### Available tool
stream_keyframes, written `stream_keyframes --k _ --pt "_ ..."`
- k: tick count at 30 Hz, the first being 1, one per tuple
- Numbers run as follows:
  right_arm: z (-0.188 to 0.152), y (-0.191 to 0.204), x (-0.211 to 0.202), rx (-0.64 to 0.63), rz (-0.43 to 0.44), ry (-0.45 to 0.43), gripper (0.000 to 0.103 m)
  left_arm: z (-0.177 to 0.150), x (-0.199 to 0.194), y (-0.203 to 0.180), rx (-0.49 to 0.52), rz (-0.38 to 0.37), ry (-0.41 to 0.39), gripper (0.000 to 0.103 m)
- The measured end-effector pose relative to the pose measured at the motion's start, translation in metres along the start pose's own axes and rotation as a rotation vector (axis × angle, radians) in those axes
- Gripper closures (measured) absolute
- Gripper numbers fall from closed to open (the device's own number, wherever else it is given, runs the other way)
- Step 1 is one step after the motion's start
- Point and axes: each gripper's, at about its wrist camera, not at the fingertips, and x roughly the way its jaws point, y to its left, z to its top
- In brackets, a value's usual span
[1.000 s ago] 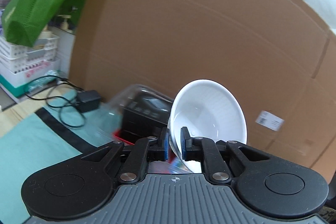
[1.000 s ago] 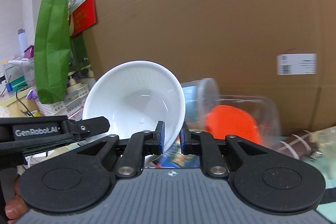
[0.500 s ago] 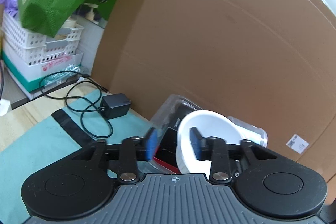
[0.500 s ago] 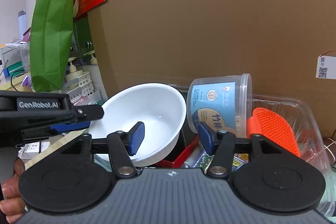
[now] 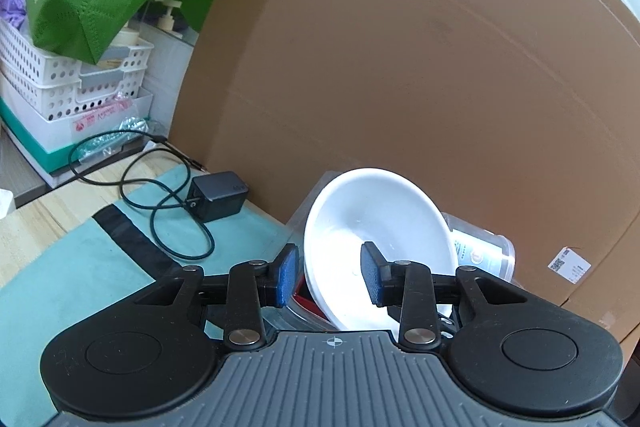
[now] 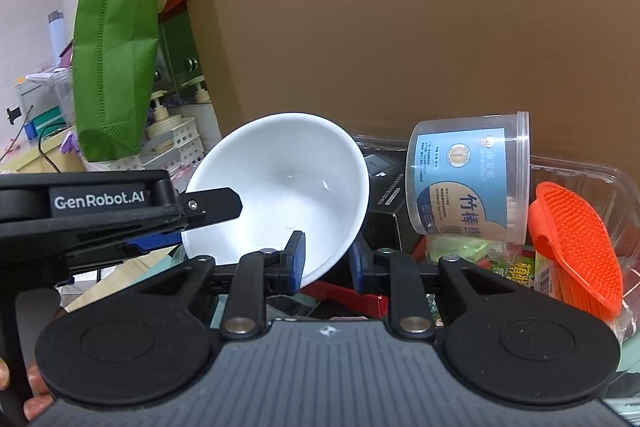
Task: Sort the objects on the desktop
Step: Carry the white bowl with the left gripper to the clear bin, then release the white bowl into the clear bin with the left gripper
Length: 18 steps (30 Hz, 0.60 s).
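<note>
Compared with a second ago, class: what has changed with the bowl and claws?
The white bowl came down onto the clutter. The left claw and right claw let go of its rim: jaws opened, then closed partway again, the right further, rim between them unpinched. Swab tub, orange brush and charger stayed put.

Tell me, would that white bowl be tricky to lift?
Probably. The white bowl looks glazed and glossy, so likely slippery and rigid. It leans tilted on the clutter beside the clear tub, so a nudge could tip it. It looks ceramic, likely breakable.
</note>
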Motion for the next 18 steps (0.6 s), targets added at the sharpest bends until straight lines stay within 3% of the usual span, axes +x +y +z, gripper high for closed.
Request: stream_keyframes --k 3,4,5,8,10,12,14,18 --pt "0.001 -0.003 -0.005 0.009 -0.027 -0.025 0.058 -0.001 -0.004 -0.002 0.015 -0.003 -0.013 0.042" --pt "0.002 -0.004 -0.007 0.005 -0.035 -0.031 0.050 -0.002 -0.005 -0.003 0.015 -0.009 -0.018 0.034" --pt "0.001 -0.005 -0.009 0.002 -0.042 -0.038 0.047 -0.002 -0.007 -0.004 0.014 -0.014 -0.026 0.024" --pt "-0.001 -0.007 -0.014 -0.002 -0.054 -0.046 0.037 -0.006 -0.015 -0.010 0.019 -0.011 -0.073 0.008" --pt "-0.004 -0.008 -0.017 -0.005 -0.064 -0.050 0.028 -0.007 -0.021 -0.015 0.036 -0.011 -0.097 0.008" --pt "-0.005 -0.009 -0.021 -0.009 -0.075 -0.059 0.018 -0.009 -0.025 -0.019 0.053 -0.011 -0.105 0.000" --pt "-0.007 -0.009 -0.026 -0.016 -0.069 -0.072 0.003 -0.011 -0.030 -0.024 0.067 -0.009 -0.109 0.000" --pt "-0.008 -0.009 -0.037 -0.043 -0.065 -0.093 0.000 -0.019 -0.038 -0.033 0.101 -0.035 -0.090 0.000"
